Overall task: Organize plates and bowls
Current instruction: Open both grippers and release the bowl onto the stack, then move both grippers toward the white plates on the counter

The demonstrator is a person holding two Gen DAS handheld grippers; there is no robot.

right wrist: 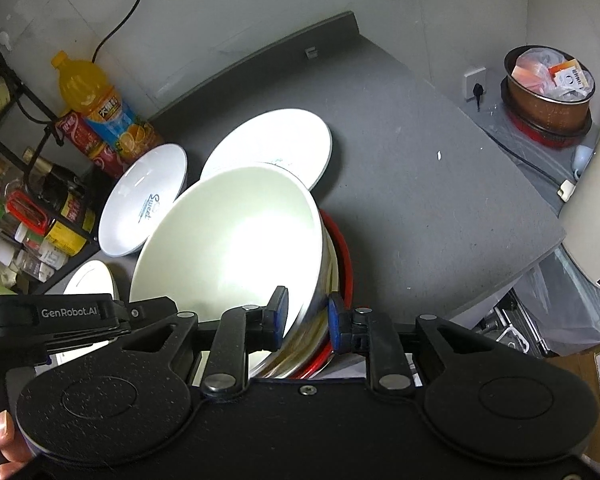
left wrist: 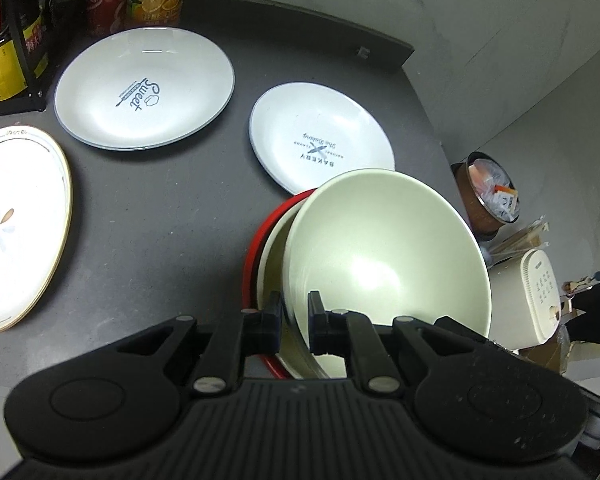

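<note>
Left hand-held gripper [left wrist: 294, 312] and right hand-held gripper [right wrist: 308, 318] both pinching rim of pale green glossy ceramic bowl [left wrist: 384, 248], tilted over red-rimmed bowl stack [left wrist: 256, 240] near right on dark table [left wrist: 172, 208], presumably for nesting.

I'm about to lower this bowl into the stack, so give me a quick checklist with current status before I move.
1. Left tool clamped on pale green ceramic bowl rim: ok.
2. Right tool closed on the bowl wall: cannot tell; its fingers straddle the wall, contact unclear.
3. Bowl level: not ok, tilted steeply.
4. Red-rimmed bowl stack directly beneath: ok.
5. White "Bakery" plate clear of the stack: cannot tell; bowl hides its near edge.
</note>
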